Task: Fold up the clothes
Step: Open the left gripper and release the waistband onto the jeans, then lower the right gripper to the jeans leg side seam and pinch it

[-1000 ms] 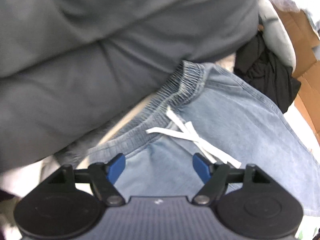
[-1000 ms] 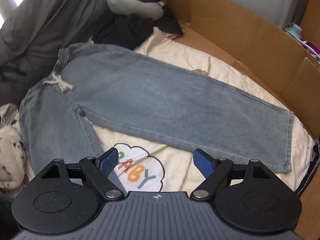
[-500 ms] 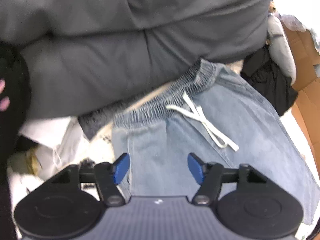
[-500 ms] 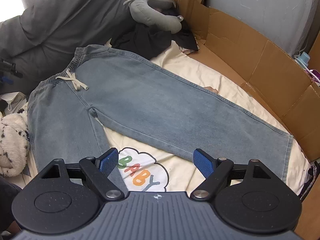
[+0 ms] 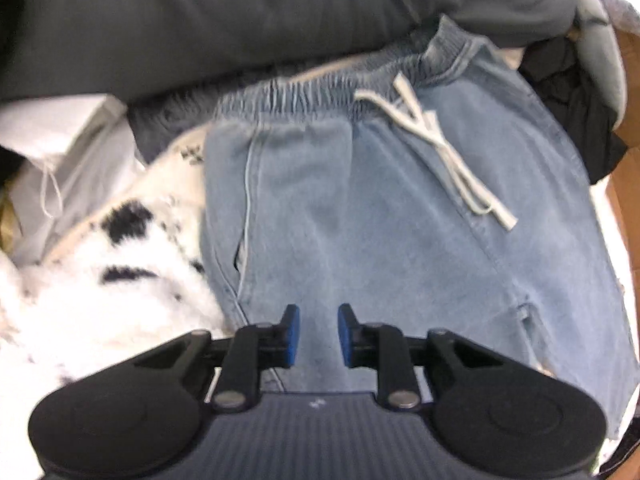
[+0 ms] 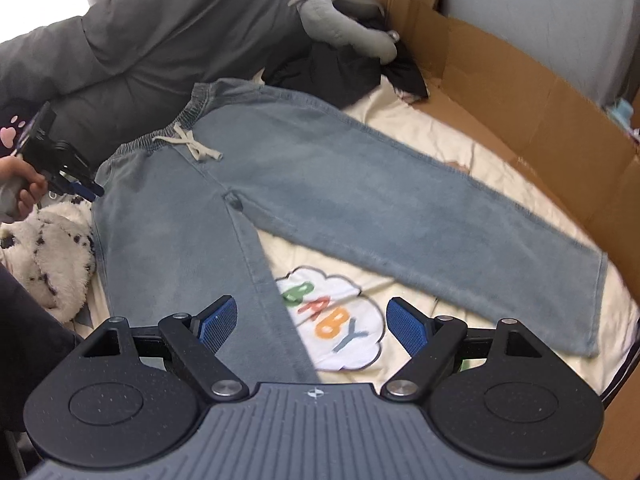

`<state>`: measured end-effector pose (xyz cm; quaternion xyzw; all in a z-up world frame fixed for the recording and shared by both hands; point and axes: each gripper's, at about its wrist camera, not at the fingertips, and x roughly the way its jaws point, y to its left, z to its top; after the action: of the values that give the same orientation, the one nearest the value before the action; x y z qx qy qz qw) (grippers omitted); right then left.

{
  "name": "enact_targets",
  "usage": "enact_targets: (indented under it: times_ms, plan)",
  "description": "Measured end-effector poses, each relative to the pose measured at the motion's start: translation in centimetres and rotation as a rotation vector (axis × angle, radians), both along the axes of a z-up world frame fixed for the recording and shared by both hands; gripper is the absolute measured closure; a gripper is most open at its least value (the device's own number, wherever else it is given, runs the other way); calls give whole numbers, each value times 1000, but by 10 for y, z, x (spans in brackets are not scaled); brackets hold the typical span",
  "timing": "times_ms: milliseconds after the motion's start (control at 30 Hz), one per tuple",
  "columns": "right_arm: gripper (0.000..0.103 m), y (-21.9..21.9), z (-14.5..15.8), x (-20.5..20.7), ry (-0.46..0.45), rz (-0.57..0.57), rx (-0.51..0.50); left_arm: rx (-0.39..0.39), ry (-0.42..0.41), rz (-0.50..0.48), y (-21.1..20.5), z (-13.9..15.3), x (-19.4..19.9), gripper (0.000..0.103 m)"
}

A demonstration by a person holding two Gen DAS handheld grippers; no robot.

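Light-blue denim drawstring trousers point(image 6: 280, 184) lie flat on the cream bedsheet point(image 6: 420, 132), legs splayed in a V, waistband point(image 5: 320, 92) w/ white cord point(image 5: 440, 148) toward the grey bedding. Left gripper point(image 5: 318, 334) over the hip area, jaws closing, narrow gap, cloth below but nothing pinched yet. Right gripper point(image 6: 308, 326) wide open, empty, over the near leg. Denim looks soft but weighty, likely to sag; best hold probably at hip side seam & leg hem.
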<state>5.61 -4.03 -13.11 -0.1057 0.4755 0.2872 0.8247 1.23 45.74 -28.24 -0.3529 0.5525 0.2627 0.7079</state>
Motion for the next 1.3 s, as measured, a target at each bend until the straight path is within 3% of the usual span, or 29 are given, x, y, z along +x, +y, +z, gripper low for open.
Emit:
enact_targets:
  times_ms: [333, 367, 400, 533, 667, 800, 867, 900, 1167, 1300]
  plan:
    - [16, 8, -58, -21, 102, -12, -18, -26, 96, 13, -3, -56, -3, 83]
    - [16, 10, -63, -23, 112, -3, -25, -14, 117, 17, -2, -59, -5, 85]
    - [16, 13, -69, -25, 122, 8, -32, 3, 148, 27, -1, -62, -7, 101]
    - [16, 28, -82, -36, 134, 105, -67, 18, 190, 80, 7, -65, -19, 100]
    - [16, 35, -94, -45, 157, 148, -88, 54, 212, 23, 3, -61, -17, 100]
    - [16, 41, -104, -58, 186, 191, -88, 61, 204, 29, -4, -43, -17, 100]
    - [16, 45, -111, -68, 193, 230, -92, 73, 184, 17, -9, -28, -18, 92]
    - [16, 47, -115, -73, 196, 251, -96, 75, 169, 14, -11, -21, -18, 82]
    - [18, 66, -142, -105, 241, 373, -90, 73, 87, -18, -28, 21, -13, 72]
    - [29, 78, -155, -126, 259, 459, -102, 64, 89, 3, -26, 27, -21, 72]
